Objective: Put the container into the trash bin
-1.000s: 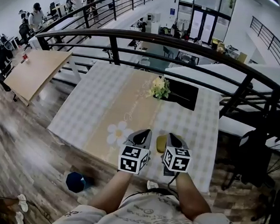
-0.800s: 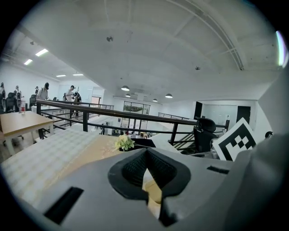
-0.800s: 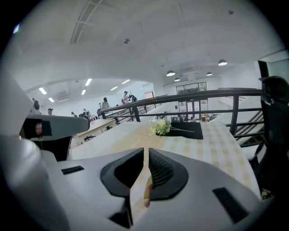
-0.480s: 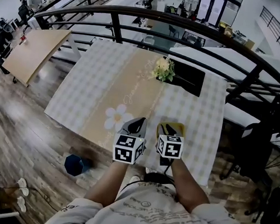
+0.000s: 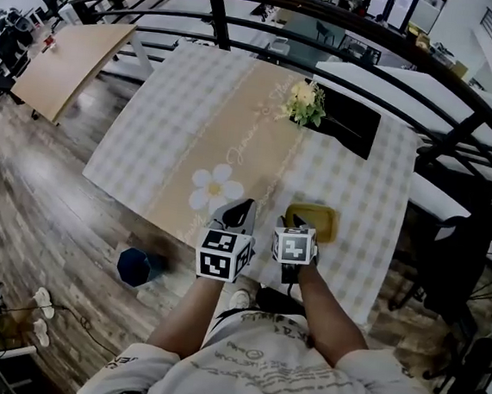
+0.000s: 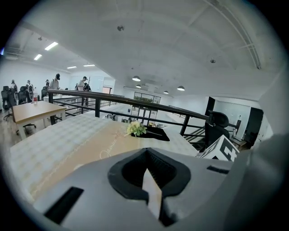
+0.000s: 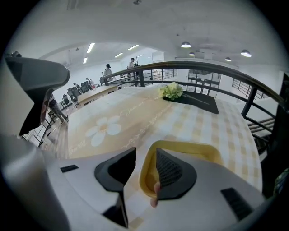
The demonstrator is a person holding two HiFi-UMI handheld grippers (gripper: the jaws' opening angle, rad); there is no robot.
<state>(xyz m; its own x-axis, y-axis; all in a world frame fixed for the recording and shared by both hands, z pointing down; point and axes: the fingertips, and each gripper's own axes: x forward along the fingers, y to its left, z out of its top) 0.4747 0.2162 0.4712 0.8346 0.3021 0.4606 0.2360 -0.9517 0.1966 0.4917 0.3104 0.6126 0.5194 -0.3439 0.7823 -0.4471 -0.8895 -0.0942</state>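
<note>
Where cursive script (image 6: pixel 109 152) blurs, tablecloth (image 5: pixel 175 124), yellow container (image 5: pixel 311 221)

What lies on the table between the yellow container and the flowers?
Nothing: only bare checked tablecloth between container and flowers, shown in the head view.

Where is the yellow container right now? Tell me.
In the head view the yellow container sits on the table near its front edge, just ahead of the right gripper, whose opening jaws straddle its rim.
</note>
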